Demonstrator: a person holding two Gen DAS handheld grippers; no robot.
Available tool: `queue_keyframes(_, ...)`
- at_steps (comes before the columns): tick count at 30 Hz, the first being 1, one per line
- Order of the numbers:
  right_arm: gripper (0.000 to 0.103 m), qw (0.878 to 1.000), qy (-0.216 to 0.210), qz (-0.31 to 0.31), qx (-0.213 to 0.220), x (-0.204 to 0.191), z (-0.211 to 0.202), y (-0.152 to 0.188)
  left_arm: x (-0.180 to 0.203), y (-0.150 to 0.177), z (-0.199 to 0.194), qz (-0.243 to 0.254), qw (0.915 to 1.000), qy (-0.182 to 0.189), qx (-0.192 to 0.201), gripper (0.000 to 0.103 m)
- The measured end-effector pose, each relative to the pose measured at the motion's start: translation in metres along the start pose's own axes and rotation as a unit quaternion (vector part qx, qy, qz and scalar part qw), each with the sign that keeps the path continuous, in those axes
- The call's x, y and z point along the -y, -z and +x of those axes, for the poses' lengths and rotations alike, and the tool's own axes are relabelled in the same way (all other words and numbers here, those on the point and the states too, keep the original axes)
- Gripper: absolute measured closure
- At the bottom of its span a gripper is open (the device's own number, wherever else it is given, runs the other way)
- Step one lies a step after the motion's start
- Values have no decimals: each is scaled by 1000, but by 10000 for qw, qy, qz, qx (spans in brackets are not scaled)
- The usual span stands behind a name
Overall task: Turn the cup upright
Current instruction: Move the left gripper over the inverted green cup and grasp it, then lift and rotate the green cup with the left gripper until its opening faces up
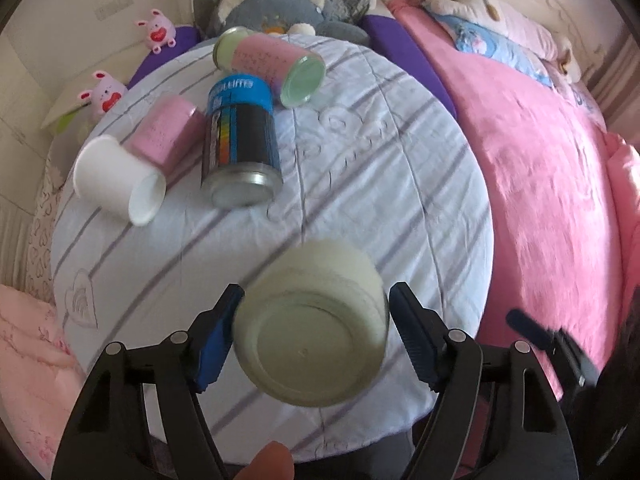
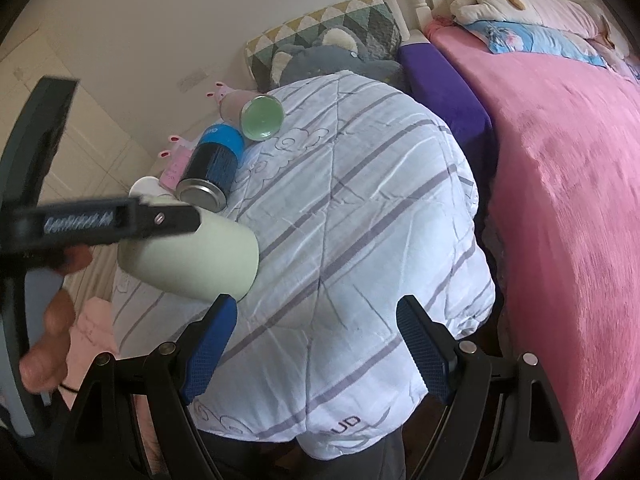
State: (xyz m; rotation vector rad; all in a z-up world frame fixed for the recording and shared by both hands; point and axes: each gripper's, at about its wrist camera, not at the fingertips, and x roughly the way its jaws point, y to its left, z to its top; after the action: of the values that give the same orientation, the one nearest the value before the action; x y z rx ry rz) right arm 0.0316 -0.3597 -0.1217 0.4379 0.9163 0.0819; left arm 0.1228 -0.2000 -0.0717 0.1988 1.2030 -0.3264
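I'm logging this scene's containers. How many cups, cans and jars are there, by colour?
Cream cup, between the left gripper's fingers: 1
White cup: 1
Pink cup: 1
Blue-and-black can: 1
Pink jar with green ends: 1
Total: 5, all lying on their sides.

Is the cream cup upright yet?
No. The cream cup lies tipped sideways between the left claw's pads, base toward the camera.
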Motion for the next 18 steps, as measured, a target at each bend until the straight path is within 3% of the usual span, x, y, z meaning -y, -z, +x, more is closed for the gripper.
queue_keyframes(5,20,10000,-17,-31,-24,-2,-6,10,-7,36,-3,83,9997,-241,48,18)
queue_keyframes(10,20,9999,-16,-99,-36,-11,-10,20,-19,58,11,320,9983,-483,-111,17)
queue_keyframes(13,20,9999,-23,-128,-15,-19,-14,27,-27,64,24,412,9979,-424,-268,18)
queue_keyframes(18,20,9999,58,-110,34,-31,-18,36,-43,70,35,368,9984,-2,-424,18)
